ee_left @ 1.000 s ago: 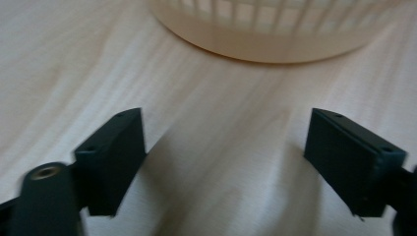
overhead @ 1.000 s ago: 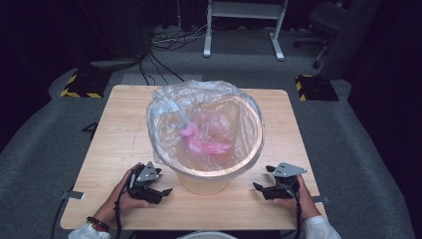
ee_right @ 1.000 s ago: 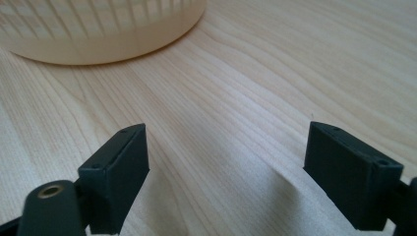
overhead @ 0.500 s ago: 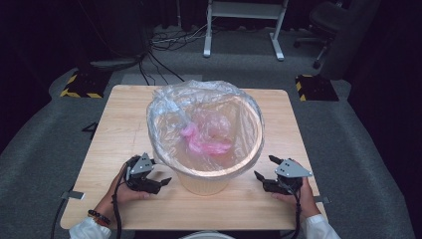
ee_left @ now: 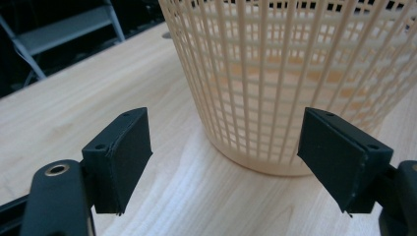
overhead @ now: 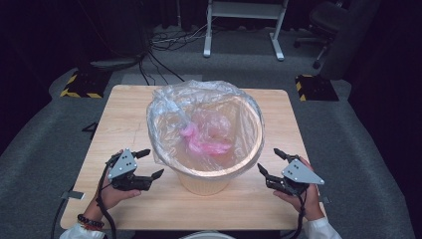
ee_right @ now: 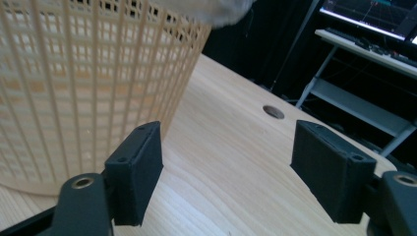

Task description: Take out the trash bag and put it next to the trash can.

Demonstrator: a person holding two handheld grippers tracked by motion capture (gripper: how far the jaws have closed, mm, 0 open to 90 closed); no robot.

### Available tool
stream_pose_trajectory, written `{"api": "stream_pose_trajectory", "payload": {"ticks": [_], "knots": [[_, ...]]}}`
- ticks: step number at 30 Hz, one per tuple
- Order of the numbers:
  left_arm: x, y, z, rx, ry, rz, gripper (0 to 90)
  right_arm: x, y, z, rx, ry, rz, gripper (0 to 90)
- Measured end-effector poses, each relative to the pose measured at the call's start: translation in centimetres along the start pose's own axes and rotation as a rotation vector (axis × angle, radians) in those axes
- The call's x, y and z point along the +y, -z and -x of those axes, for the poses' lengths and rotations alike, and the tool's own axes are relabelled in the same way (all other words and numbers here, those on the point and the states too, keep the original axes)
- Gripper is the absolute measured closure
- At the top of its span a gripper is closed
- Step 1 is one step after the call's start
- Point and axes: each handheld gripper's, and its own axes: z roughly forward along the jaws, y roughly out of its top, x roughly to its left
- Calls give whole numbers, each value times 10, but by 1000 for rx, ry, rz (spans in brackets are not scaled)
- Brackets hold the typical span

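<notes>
From above, one cream basket (overhead: 211, 169) lined with a clear plastic bag (overhead: 199, 107) stands mid-table (overhead: 124, 114), bare wood all round it. One pink wad (overhead: 204, 142) lies inside. Two grippers flank it — the left gripper (overhead: 147, 163) and right gripper (overhead: 268, 162), each apart from its wall.

In the left gripper view, the jaws stand wide with nothing between them, having just been closing a little — basket wall just ahead.

In the right gripper view, likewise wide and empty, lately narrowing; the basket sits left, and one round hole (ee_right: 273, 111) marks the wood.

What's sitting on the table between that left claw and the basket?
Nothing: in the high view, just bare wooden table separates the left gripper from the basket. The left gripper view shows the same.
</notes>
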Motion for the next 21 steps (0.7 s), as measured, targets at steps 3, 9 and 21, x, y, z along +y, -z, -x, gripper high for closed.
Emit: {"api": "stream_pose_trajectory", "payload": {"ticks": [3,9,21], "knots": [[6,3,1,5,3,37,182,5,1,-2,-10,12,7,261],[26,9,6,31,-22,121,155,16,5,-6,-53,44,67,267],[54,30,28,84,-75,213,162,37,16,-10,-87,115,142,297]]}}
